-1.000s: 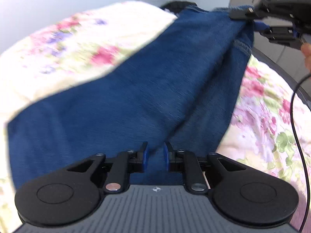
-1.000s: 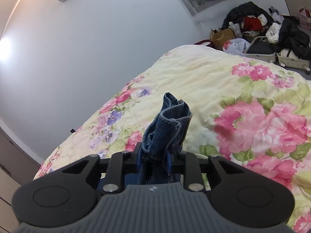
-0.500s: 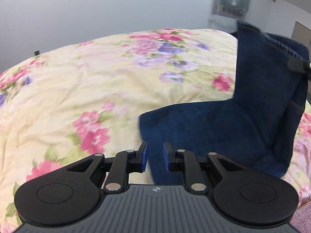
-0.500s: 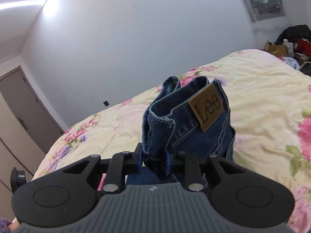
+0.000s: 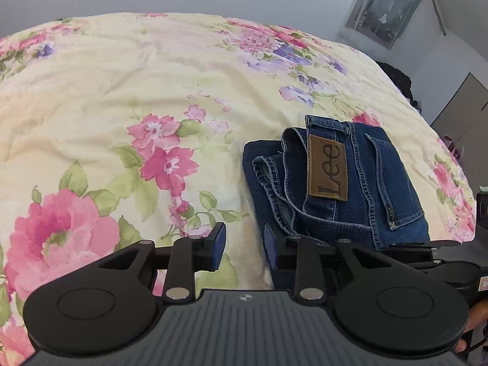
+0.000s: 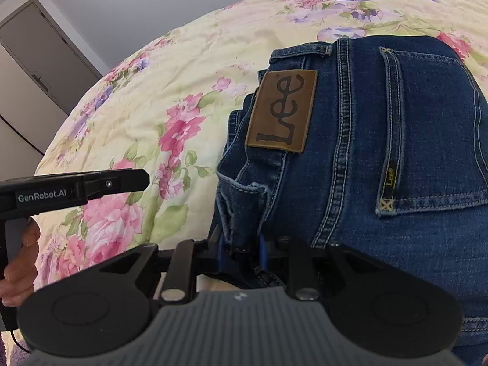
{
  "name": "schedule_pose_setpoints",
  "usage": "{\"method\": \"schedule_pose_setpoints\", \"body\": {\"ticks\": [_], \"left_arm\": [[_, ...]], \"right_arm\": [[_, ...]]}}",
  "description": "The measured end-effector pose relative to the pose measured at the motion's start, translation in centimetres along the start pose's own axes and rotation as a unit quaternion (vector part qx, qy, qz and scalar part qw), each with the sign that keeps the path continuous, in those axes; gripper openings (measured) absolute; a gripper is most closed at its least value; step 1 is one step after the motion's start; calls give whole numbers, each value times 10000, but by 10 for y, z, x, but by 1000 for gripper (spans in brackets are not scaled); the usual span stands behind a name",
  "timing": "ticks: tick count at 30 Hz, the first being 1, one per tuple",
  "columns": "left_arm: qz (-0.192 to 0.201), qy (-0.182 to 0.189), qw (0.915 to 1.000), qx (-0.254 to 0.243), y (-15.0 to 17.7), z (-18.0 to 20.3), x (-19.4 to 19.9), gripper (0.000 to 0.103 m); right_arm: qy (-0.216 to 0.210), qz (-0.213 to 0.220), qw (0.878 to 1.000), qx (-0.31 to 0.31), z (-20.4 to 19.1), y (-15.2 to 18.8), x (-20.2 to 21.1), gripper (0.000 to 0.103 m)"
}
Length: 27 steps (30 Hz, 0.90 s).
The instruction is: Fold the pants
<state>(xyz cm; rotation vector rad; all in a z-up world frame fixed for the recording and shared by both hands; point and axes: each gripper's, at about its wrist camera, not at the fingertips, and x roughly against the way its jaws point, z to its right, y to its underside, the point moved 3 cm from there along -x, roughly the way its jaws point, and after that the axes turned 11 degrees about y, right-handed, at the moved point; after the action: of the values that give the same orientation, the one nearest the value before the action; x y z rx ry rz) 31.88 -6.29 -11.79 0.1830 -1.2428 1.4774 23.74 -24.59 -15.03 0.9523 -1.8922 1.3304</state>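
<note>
**Folded jeans on the bed, right gripper clamped on the waistband**

The right gripper [image 6: 241, 254] sits at the bottom centre of its own view with its blue pads pinched on a bunched fold of denim at the waistband of the jeans [image 6: 381, 128]. The jeans fill the right half of that frame, folded into a compact stack with the brown leather label [image 6: 282, 109] and a back pocket [image 6: 427, 134] facing up. They lie on the flowered bedspread [image 6: 170, 70], which runs off to the upper left.

The left gripper [image 5: 244, 244] has just been opening; its pads stand a little way apart with nothing between them, only bedspread [image 5: 128, 91] showing in the gap. In its view the jeans [image 5: 366, 189] lie just right of centre, their near edge beside its right finger. The label [image 5: 328, 167] faces up there too.

In the right wrist view the left gripper [image 6: 134, 180] reaches in from the left edge, held by a hand [image 6: 21, 259] at lower left. A door [image 6: 45, 48] stands in the upper left corner.
</note>
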Motion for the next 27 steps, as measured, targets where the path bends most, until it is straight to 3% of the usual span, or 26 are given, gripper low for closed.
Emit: {"method": "schedule_pose_setpoints", "body": {"ticks": [5,10,13,15,16,18,21,23,25,26,27], "left_arm": [[131,551,9964,629,-14,-8,-9,35],[309,929,9886,1145,-35,-9,-26,36],[266,984,9843,1442,-43,-17,-50,36],[256,1069,9803,1641,-45,-24,-65,36],[269,1129,9778,1746,-46,-28,-72,36],[216,1283,9707,2021,-47,-36,-88,36],[134,1525,9583,2412,-50,-45,-106,35],[294,1663,9562,2390,-59,-43,-106,34],[409,2042,9507,2297,-71,-34,-100,34],[393,2138,9518,2163,-77,-26,-97,34],[357,2050,9589,1927,-82,-17,-94,34]], "right_arm": [[-131,-315,9991,239,-11,-15,7,41],[2,-2,9975,707,-14,-37,38,43],[451,379,9955,748,6,-62,48,42],[909,521,9916,759,26,-76,46,37],[1066,569,9898,758,38,-80,45,27],[1262,579,9884,612,65,-85,40,19],[1155,355,9922,303,97,-81,27,10],[974,311,9945,247,107,-73,20,9],[887,317,9952,271,109,-68,13,9],[856,316,9955,272,109,-66,11,9],[837,316,9956,261,110,-65,8,9]]}}
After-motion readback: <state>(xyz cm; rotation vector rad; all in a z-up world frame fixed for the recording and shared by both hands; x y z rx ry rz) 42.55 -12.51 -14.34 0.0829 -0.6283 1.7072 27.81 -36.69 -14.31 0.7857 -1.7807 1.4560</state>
